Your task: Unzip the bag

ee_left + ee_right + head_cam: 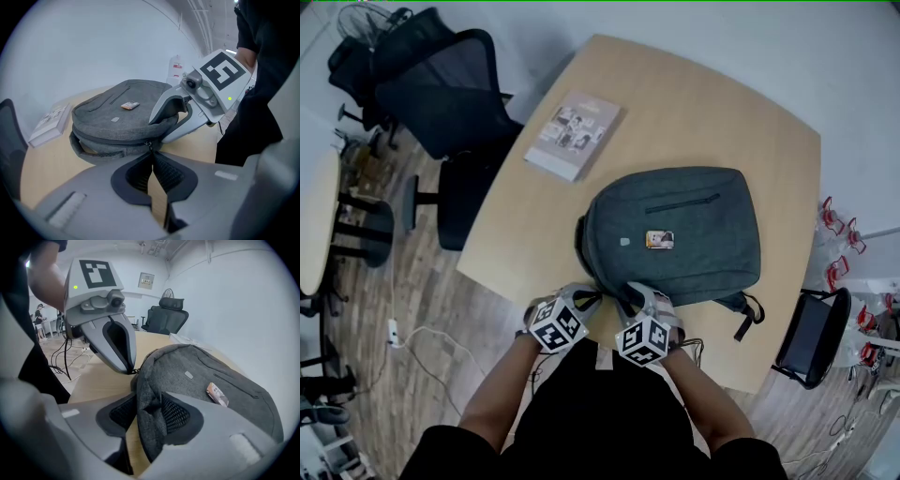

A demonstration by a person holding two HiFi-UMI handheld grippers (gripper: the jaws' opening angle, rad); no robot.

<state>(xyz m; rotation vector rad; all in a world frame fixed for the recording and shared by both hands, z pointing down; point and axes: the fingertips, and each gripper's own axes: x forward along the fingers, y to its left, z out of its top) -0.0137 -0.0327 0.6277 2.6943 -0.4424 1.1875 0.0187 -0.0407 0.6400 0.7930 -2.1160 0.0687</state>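
**Head view.** Item: grey bag (675,225), lying flat on the pale wooden surface (703,103), its near end at the edge closest to you. A book (574,133) lies well apart from it, at the far left corner. Your left tongs (581,298) and right tongs (639,298) sit side by side at the bag's near end. The front panel has a slanted pocket zip and a small printed label (660,240).

**Left gripper view.** The left tongs are clenched, with the zip pull (149,144) pinched at their tips. The main zip (112,142) runs leftward from the slider around the bag's rim, and its teeth look closed along that run. The right tongs hide the stretch on the other side.

**Right gripper view.** The right tongs are clamped on a bunched fold of the bag's grey fabric (150,394), just beside the slider.

**Step in hand (judged).** Both holds are set, one on the pull and one on the cloth as a brace, and the zip reads as barely started or not started.

**Next move calls for.** Draw the pull along the rim, following the curve. Keep the braced fabric taut so the soft shell does not bunch up ahead of the slider.
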